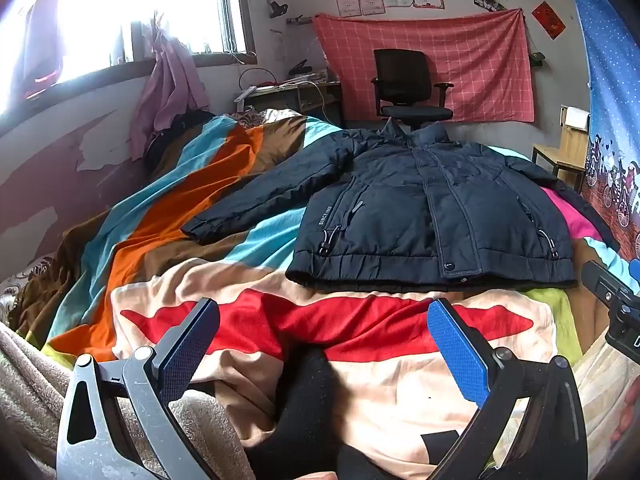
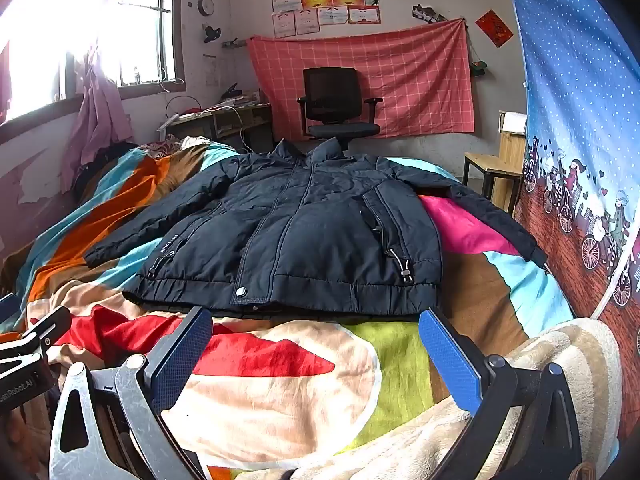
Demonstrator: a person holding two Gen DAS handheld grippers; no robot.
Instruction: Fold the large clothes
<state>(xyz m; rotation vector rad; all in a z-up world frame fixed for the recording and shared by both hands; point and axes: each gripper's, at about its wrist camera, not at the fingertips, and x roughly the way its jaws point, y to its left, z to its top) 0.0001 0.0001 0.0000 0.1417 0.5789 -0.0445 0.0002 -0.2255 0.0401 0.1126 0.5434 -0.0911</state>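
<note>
A dark navy padded winter jacket (image 1: 432, 216) (image 2: 296, 236) is laid flat, front side up, on a multicoloured striped bedspread (image 1: 160, 216) (image 2: 480, 272). The front is closed, with a snap button seen at the hem. The stand-up collar is turned toward the far end of the bed, the elasticated hem toward the cameras. Both sleeves are spread outward and angled down. White lettering is printed beside one pocket, and toggled drawcords hang near the hem.
</note>
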